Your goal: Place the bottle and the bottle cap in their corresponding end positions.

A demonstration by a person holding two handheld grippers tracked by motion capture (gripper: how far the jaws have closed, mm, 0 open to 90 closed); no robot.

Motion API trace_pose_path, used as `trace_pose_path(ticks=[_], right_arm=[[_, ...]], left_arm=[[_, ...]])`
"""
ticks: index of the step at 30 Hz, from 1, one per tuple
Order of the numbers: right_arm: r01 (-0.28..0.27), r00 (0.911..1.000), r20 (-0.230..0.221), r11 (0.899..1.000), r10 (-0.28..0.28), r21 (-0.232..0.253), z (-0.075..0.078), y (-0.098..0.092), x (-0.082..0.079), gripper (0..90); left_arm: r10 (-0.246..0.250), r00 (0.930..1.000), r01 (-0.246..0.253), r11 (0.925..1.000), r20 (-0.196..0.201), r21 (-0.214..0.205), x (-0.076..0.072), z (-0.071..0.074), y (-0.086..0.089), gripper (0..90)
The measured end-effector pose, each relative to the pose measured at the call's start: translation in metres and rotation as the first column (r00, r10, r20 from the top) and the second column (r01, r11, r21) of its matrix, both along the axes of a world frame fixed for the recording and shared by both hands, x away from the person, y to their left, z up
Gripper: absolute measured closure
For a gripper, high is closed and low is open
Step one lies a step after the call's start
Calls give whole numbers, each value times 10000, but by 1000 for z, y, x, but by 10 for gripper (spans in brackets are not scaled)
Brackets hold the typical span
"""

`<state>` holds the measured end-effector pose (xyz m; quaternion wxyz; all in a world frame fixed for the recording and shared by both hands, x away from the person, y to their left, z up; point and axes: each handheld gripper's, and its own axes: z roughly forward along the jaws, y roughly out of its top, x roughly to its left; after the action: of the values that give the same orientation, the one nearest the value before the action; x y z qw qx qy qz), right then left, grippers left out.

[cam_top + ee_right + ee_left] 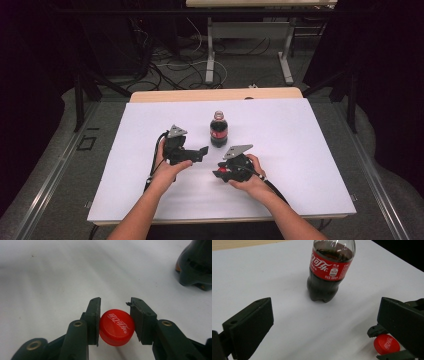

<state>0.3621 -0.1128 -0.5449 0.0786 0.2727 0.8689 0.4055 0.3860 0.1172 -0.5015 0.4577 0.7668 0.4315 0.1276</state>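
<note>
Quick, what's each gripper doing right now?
Left gripper: open, holding nothing, the cola bottle standing ahead of it.
Right gripper: shut on the red bottle cap.

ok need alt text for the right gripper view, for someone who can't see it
Two black jaws of the right gripper clamp a red bottle cap from both sides, its white-lettered top facing the camera, over a white table. The dark base of a cola bottle stands at the upper right corner.
</note>
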Motion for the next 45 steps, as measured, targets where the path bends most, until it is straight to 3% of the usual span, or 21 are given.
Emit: trace_pose_path(ticks=[4, 6, 12, 20, 22, 27, 31, 34, 40, 45], right_arm=[[-14, 10000, -44, 9999, 13, -123, -6, 4, 1, 610], [-113, 9998, 141, 9998, 116, -185, -8, 6, 3, 610], [28, 9996, 292, 9993, -17, -382, -12, 8, 3, 610], [58, 10000, 23, 9994, -57, -345, -18, 6, 4, 606], [135, 9998, 130, 9991, -129, -403, -18, 6, 4, 602], [254, 9997, -15, 9994, -254, -220, -17, 4, 6, 479], [672, 9977, -72, 9976, -671, 152, -14, 2, 6, 383], [868, 9961, -164, 9961, -865, 157, -10, -1, 7, 320], [1369, 9905, 85, 9897, -1374, 422, 1, -7, 8, 183], [1794, 9831, 308, 9832, -1804, 343, 14, -16, 11, 151]], left_arm=[[-29, 10000, 29, 10000, 65, 18, -4, -2, 3, 8], [-80, 9999, 78, 9999, 100, 133, -5, -3, 5, 8], [6, 10000, -6, 10000, 84, -19, -9, -2, 10, 8], [131, 9999, -131, 9998, 6, -129, -9, -4, 14, 8], [94, 10000, -95, 10000, -13, -21, -8, -3, 15, 8], [179, 9998, -179, 9998, 31, -75, -8, -3, 17, 8], [227, 9997, -227, 9997, -18, -79, -8, -4, 18, 8], [270, 9996, -271, 9995, -64, -140, -8, -5, 18, 8], [366, 9991, -369, 9992, -196, -120, -7, -6, 21, 8], [476, 9987, -477, 9988, -191, -71, -6, -7, 25, 8]])
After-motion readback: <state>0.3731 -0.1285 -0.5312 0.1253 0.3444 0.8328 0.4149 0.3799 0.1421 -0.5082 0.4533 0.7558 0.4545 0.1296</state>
